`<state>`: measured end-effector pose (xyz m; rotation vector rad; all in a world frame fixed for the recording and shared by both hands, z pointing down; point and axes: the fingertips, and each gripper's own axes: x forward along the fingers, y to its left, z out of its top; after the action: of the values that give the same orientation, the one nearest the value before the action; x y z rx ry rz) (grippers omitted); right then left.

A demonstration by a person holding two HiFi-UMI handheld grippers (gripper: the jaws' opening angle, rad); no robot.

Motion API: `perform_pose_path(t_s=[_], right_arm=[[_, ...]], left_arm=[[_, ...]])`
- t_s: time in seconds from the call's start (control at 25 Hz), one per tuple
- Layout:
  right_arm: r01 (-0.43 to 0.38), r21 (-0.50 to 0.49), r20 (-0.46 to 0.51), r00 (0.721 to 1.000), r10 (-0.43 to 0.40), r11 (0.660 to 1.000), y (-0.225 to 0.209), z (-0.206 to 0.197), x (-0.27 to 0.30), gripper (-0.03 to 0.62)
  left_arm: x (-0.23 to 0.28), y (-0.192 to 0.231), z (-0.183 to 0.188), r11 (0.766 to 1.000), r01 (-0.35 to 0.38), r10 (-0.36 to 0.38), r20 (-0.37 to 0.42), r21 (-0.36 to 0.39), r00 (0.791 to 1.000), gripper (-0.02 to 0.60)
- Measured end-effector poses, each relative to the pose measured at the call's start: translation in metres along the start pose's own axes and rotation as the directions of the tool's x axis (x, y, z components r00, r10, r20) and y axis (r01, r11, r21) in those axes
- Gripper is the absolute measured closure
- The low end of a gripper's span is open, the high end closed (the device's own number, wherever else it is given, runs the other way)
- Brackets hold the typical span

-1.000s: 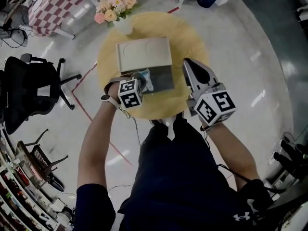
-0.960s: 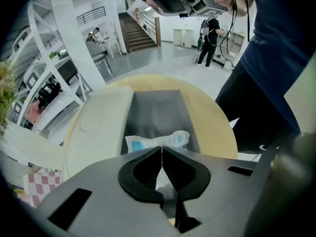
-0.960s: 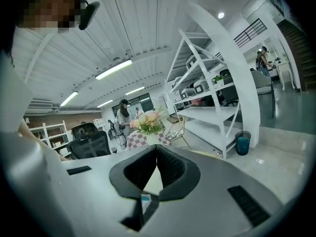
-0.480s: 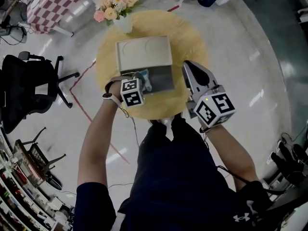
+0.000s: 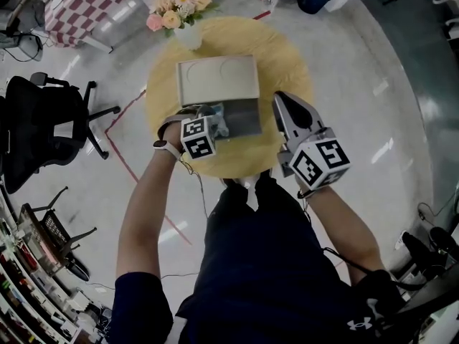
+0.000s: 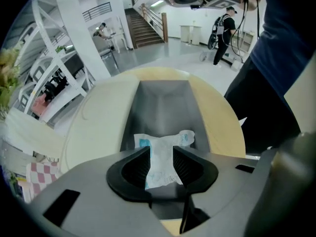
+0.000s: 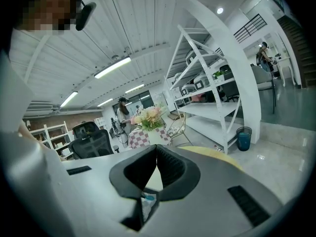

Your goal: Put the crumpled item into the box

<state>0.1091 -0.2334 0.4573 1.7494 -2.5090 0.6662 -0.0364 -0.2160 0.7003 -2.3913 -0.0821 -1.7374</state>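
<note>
An open box (image 5: pixel 244 117) with a grey inside stands on the round yellow table (image 5: pixel 287 56), its cream lid (image 5: pixel 217 79) folded back. My left gripper (image 5: pixel 215 118) reaches over the box's near left corner. The crumpled item (image 6: pixel 163 154), a white wrapper with blue print, sits between the jaws of the left gripper (image 6: pixel 161 164), over the grey box (image 6: pixel 163 105). The jaws are opening and the pads stand apart. My right gripper (image 5: pixel 282 100) hovers to the right of the box. In its own view the right gripper (image 7: pixel 157 149) is shut on nothing.
A vase of pink flowers (image 5: pixel 183 9) stands at the table's far edge behind the lid. A black office chair (image 5: pixel 43 127) and a checkered table (image 5: pixel 86 6) stand on the floor to the left. White shelving (image 7: pixel 212 98) rises at the right.
My left gripper has crept slightly toward the box with the item. The right gripper has stayed where it was.
</note>
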Motion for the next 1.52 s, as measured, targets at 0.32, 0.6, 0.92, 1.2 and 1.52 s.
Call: perform_pose_path(t_s=[0.32, 0.6, 0.92, 1.2, 1.52], right_arm=[[-0.038, -0.018, 0.010, 0.999, 0.038, 0.999, 0.015, 0.007, 0.004, 0.583], [-0.096, -0.050, 0.027, 0.995, 0.098, 0.994, 0.040, 0.022, 0.006, 0.582], [-0.165, -0.092, 0.057, 0.984, 0.171, 0.982, 0.073, 0.038, 0.001, 0.583], [-0.196, -0.125, 0.086, 0.975, 0.207, 0.973, 0.092, 0.055, -0.008, 0.583], [-0.223, -0.238, 0.122, 0.959, 0.257, 0.945, 0.120, 0.074, -0.030, 0.583]], left_arm=[[-0.053, 0.024, 0.011, 0.972, -0.154, 0.179, 0.130, -0.179, 0.975, 0.428], [-0.143, 0.048, 0.033, 0.848, -0.260, 0.425, 0.300, -0.462, 0.854, 0.463], [-0.235, 0.058, 0.030, 0.640, -0.291, 0.660, 0.316, -0.711, 0.681, 0.500], [-0.305, 0.045, 0.045, 0.525, -0.240, 0.775, 0.342, -0.817, 0.532, 0.512], [-0.366, 0.015, 0.071, 0.471, -0.245, 0.846, 0.355, -0.848, 0.398, 0.532]])
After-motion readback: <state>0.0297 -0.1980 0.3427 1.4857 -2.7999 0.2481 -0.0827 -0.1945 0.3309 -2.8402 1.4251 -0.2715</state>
